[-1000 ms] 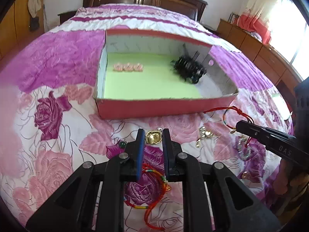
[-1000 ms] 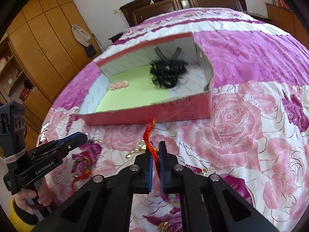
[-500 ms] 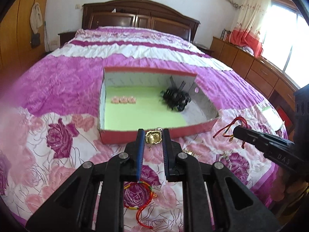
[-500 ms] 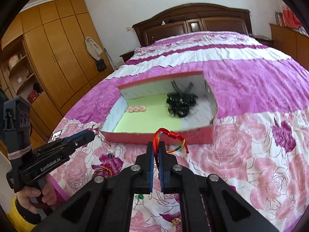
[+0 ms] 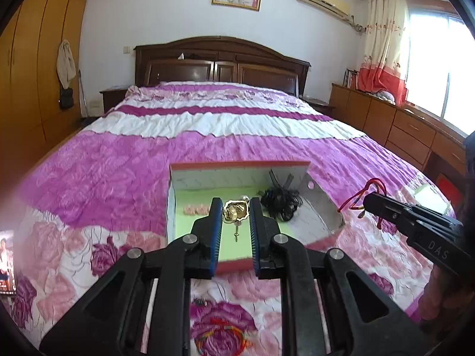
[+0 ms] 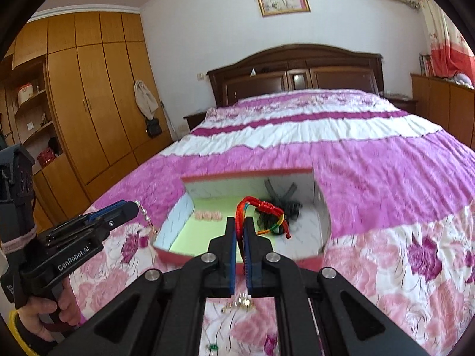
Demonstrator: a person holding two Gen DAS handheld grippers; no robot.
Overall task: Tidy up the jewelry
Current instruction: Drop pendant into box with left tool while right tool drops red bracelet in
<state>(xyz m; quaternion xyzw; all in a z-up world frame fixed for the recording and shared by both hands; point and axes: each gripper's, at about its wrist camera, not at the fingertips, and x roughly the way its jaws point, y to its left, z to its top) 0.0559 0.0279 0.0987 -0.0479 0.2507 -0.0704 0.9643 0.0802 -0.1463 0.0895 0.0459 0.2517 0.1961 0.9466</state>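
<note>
Nearest, a multicoloured bracelet (image 5: 221, 339) lies on the flowered bedspread (image 5: 98, 178). Left claw (image 5: 236, 216), narrowly parted, grips a gold pendant (image 5: 235, 211) in front of the box. Right claw (image 6: 241, 233), pressed together, pinches a red cord bracelet (image 6: 261, 207). Beyond, the red-walled box (image 5: 237, 164) on the bed holds pink beads (image 5: 196, 209) and black hair ties (image 5: 280, 203).

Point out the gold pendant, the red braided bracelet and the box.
gold pendant (image 5: 236, 211): left wrist view, on its gold face.
red braided bracelet (image 6: 268, 207): right wrist view, on the red knotted part.
box (image 5: 237, 164): left wrist view, on its far red rim.
</note>
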